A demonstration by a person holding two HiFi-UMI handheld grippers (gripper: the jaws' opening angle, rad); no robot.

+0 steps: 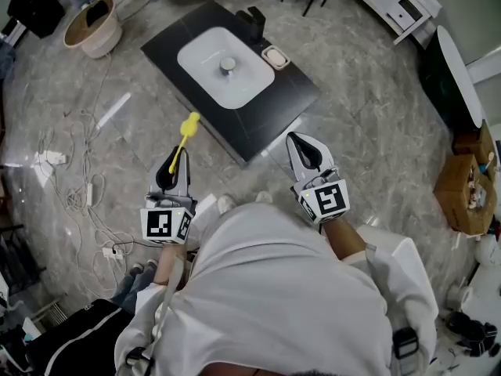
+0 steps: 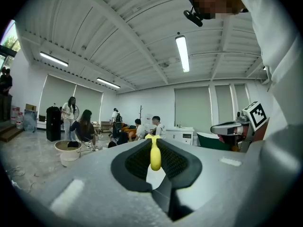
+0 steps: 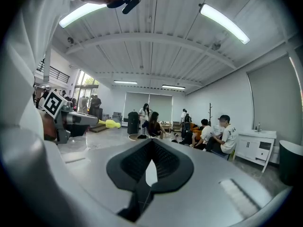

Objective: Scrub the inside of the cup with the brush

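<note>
My left gripper [image 1: 173,165] is shut on a yellow brush [image 1: 186,135], whose head sticks out forward past the jaws toward the black table. In the left gripper view the brush handle [image 2: 155,154] runs straight out between the closed jaws. My right gripper [image 1: 302,150] is shut with nothing in it, held beside the left one near the table's front corner. A small grey round thing [image 1: 228,65] sits in the middle of the white basin [image 1: 205,53]; I cannot tell whether it is the cup. A dark upright object [image 1: 254,23] stands at the basin's far edge.
The black table [image 1: 274,104] stands on a marble floor ahead of me. A small dish [image 1: 275,56] lies right of the basin. A round basket [image 1: 92,28] and loose cables [image 1: 74,186] are on the left. Cardboard boxes [image 1: 467,186] stand at the right. People sit far off [image 3: 222,135].
</note>
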